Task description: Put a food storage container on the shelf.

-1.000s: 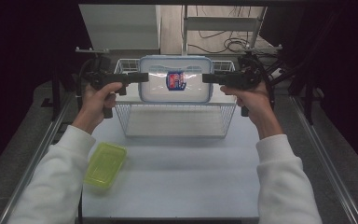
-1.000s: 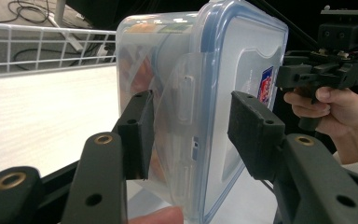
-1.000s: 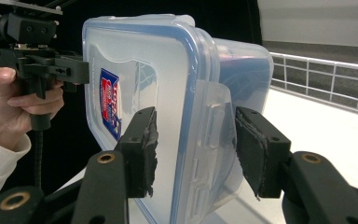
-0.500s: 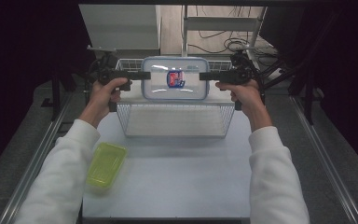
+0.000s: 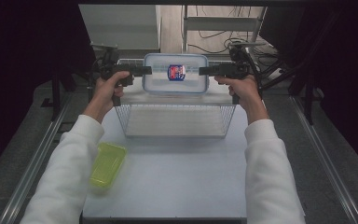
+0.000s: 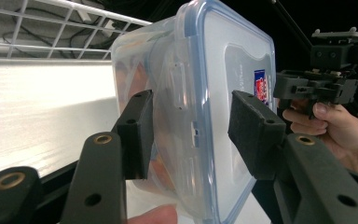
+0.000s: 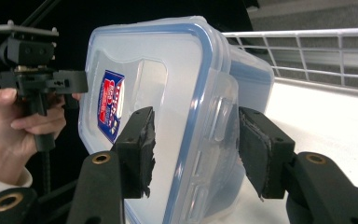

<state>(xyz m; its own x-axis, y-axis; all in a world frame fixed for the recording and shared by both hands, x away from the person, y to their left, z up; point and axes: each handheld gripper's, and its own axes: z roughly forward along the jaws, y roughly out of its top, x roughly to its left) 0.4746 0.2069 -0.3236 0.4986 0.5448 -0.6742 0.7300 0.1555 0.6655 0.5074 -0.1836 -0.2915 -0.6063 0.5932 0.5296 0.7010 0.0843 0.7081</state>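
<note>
while both tools carry the clear lidded container point(image 5: 175, 73) over the wire basket's point(image 5: 175, 133) far end, left tool point(image 6: 189, 135) is clamped on 1 short side; right tool's point(image 7: 196, 149) jaws have just been opening, pads look slack. next: lower it level into basket w/o tipping.
</note>
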